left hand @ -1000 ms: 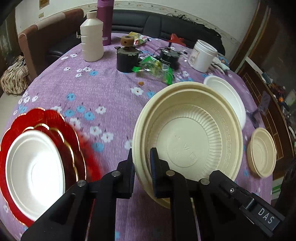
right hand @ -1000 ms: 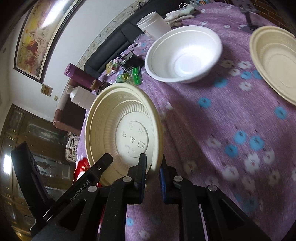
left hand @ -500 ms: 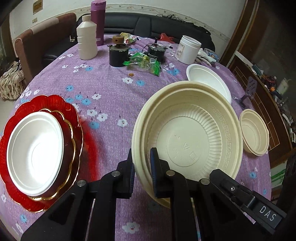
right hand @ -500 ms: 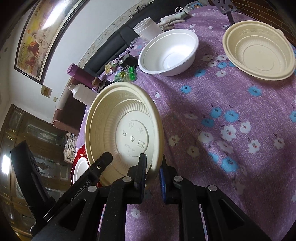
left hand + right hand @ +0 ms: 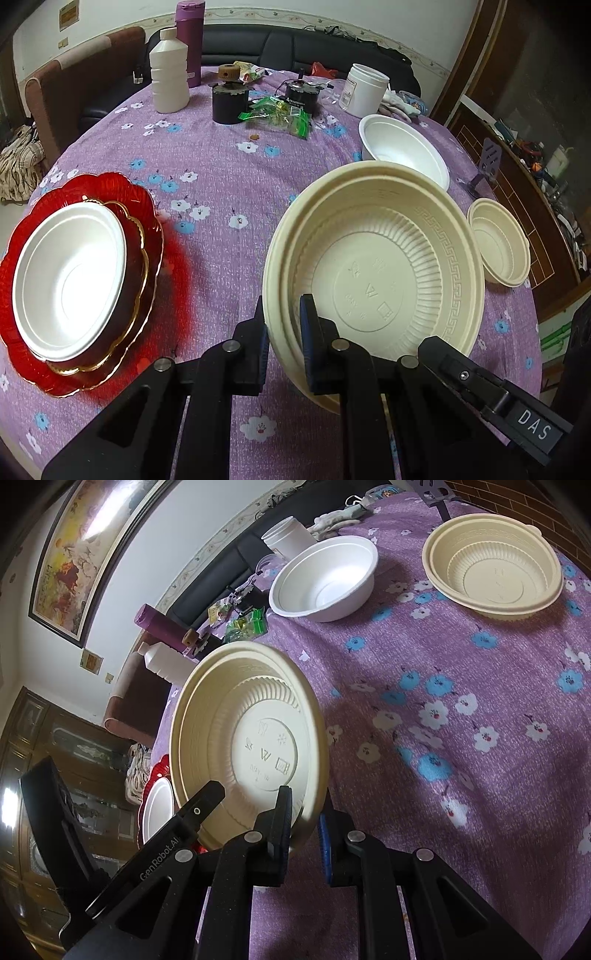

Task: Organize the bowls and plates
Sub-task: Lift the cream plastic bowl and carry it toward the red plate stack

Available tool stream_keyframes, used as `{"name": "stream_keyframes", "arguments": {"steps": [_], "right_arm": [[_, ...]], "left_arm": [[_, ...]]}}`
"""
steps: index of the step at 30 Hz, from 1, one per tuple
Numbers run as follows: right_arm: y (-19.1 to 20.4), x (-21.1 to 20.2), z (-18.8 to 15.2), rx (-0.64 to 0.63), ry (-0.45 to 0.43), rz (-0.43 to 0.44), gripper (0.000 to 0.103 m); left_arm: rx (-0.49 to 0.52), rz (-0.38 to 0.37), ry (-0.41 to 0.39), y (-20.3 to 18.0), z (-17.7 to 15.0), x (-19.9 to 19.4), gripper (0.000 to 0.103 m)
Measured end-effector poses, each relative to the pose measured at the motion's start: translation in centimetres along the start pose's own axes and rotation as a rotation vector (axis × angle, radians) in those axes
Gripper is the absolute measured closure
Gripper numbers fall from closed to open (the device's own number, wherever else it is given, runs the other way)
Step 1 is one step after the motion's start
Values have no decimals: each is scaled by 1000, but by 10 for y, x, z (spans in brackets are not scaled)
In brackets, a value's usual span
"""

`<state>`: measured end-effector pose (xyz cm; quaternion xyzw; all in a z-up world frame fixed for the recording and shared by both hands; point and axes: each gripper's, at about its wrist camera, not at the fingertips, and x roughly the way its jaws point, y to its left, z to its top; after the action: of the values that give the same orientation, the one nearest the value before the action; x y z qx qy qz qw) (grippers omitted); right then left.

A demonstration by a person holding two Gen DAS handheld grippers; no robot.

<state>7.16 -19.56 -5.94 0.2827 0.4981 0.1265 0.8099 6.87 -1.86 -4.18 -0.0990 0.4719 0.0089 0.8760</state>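
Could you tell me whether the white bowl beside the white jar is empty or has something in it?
Empty: the white bowl sits upright, its bare interior showing in both views.

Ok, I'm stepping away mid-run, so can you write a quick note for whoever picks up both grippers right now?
Left gripper: shut on the rim of the large cream bowl, which is held tilted.
Right gripper: shut on the same bowl's rim, beside the left one.
Done: a white bowl sits on the stacked red plates at the left.
Left: the held bowl is not yet set down; a second white bowl and the other cream bowl lie apart on the table at the right.
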Motion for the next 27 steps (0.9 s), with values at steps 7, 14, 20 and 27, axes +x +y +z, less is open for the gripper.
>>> {"name": "stream_keyframes", "arguments": {"steps": [7,14,20,27], "right_arm": [[1,-1,-2,-5,0,-4,90],[1,2,-5,-6,5,-3,90],[2,4,-5,-12,13,-2,90],[5,7,-5,-23,18,-3,90]], "left_arm": [[4,0,2,1,-4,-1,90],[7,1,6,3,-8,-2,89],[7,4,8,5,-11,-4,89],[6,5,8,9,-14,-6,89]]}}
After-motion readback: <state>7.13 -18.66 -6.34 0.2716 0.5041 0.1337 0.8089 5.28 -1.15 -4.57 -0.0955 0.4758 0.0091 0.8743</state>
